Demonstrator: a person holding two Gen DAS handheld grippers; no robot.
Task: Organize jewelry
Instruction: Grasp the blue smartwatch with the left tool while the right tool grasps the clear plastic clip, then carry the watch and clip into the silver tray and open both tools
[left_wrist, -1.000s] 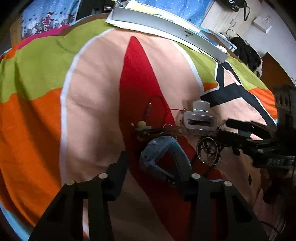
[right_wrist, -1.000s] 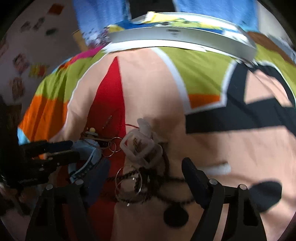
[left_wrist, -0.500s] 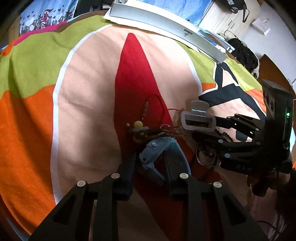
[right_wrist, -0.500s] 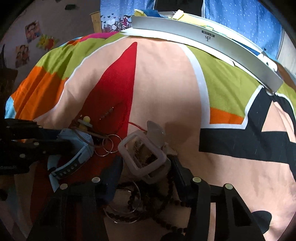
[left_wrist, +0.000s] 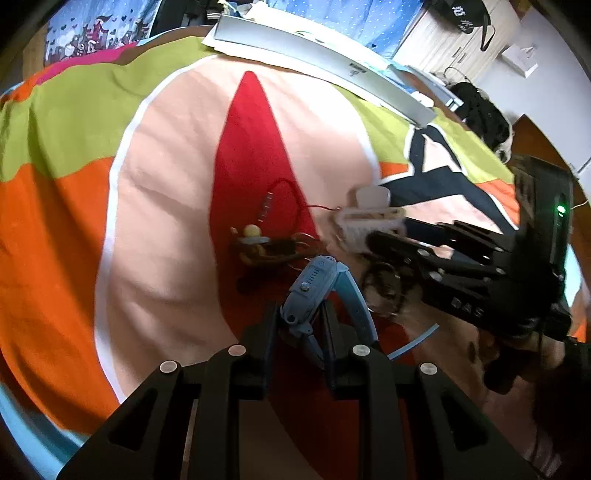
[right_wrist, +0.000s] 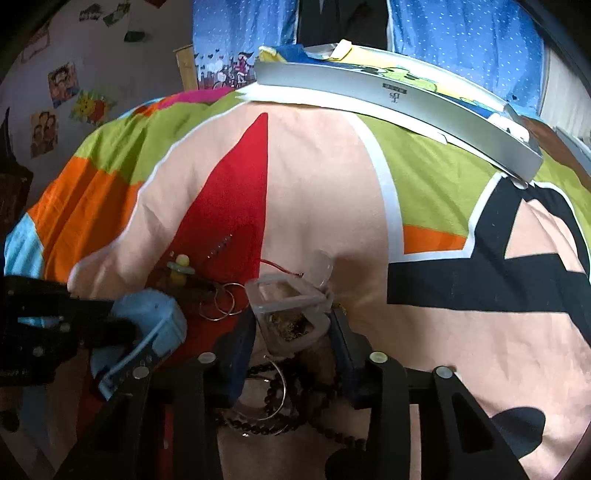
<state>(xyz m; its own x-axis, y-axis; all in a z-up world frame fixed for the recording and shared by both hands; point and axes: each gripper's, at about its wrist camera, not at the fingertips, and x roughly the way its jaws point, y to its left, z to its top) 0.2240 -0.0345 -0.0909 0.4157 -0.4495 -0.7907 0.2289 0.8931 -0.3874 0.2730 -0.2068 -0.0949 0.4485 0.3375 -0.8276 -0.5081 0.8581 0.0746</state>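
The left gripper (left_wrist: 298, 325) is pinched on a blue watch (left_wrist: 314, 284), lifting its case off the red patch of the bedspread (left_wrist: 166, 192) while the strap trails down. The right gripper (right_wrist: 291, 332) is clamped on a small clear box (right_wrist: 291, 310) with its lid flipped open and something gold inside. Between them lie key rings (right_wrist: 221, 302), a red cord (left_wrist: 288, 192), a yellow-beaded charm (left_wrist: 251, 232) and dark beads (right_wrist: 273, 410). The step appears to be gathering pieces toward the box; next, the watch likely needs carrying clear of the tangle without snagging the rings.
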